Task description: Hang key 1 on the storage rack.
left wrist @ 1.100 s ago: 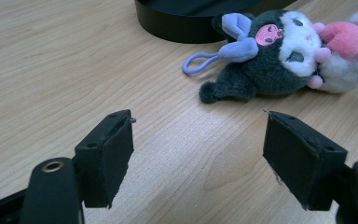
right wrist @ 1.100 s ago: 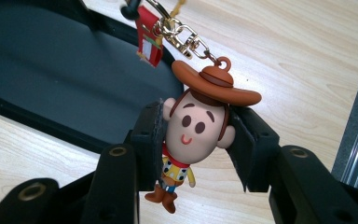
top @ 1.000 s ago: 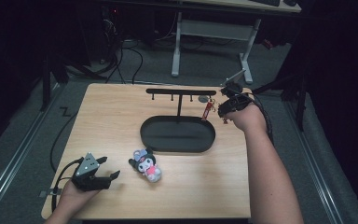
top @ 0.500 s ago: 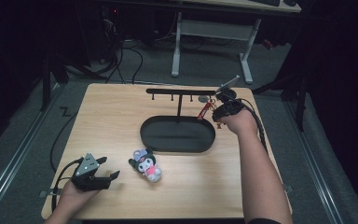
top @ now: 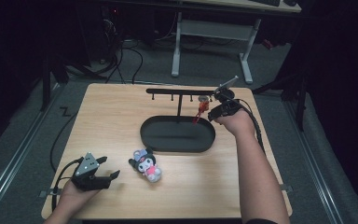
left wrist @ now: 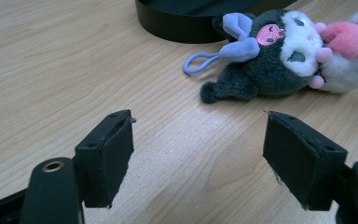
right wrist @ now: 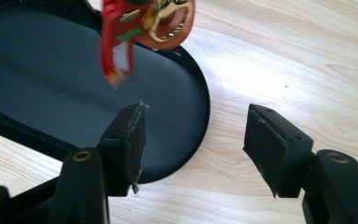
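At the right end of the black hook rack (top: pixel 182 91), the right gripper (top: pixel 216 103) is held with jaws parted, having just been opening, nothing between them. The red keychain charm (right wrist: pixel 142 30) is seen just beyond them, hanging over the rack's oval tray (right wrist: pixel 37 84), apart from both pads.

On the worktop (top: pixel 112 126) the tray (top: pixel 177 135) sits mid-table, with the rack (top: pixel 179 92) rising from its far side. A charm (top: pixel 201 109) hangs from the rack's right end, over the tray's right part. The right tongs (top: pixel 214 105) hover just right of the charm, above the tray's right rim. The plush (top: pixel 147 164) lies on the worktop in front of the tray, toward its left. The left tongs (top: pixel 109 168) rest at the near left corner, left of the plush and apart from it.
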`<state>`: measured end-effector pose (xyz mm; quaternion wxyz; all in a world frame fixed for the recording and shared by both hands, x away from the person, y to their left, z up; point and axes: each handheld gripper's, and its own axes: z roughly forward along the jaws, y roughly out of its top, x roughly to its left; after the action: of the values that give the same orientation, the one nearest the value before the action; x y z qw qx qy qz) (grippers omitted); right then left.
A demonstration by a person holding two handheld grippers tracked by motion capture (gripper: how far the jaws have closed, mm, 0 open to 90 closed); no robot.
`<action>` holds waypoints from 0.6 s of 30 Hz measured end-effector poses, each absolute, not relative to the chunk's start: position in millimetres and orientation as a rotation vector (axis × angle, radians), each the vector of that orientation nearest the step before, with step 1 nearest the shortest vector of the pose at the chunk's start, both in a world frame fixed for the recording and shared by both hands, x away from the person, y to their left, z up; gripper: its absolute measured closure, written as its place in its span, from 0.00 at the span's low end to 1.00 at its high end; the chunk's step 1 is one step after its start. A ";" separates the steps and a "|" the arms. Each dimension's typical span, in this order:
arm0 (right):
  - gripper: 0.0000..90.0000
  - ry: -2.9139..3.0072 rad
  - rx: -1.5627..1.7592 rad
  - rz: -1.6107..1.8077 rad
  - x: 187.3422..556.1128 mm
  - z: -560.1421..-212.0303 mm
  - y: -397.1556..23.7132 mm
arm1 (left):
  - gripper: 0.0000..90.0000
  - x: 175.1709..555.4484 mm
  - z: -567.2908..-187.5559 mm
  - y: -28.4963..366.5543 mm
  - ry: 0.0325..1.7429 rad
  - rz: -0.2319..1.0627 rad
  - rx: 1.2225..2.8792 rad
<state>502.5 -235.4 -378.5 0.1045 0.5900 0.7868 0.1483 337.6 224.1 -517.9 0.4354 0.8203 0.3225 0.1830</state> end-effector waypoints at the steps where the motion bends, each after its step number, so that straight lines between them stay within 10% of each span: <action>1: 0.43 2.317 1.737 0.440 500.7 -377.0 -236.3 | 0.27 337.6 -517.7 224.0 0.802 0.454 2.042; 18: 0.39 2.282 1.575 0.547 432.4 -381.3 -241.5 | 0.27 338.2 -518.1 219.0 0.789 0.458 2.060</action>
<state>432.4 -241.5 -381.3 0.1571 0.5502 0.7975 0.1911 338.2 219.0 -518.1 0.4298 0.8255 0.3163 0.1837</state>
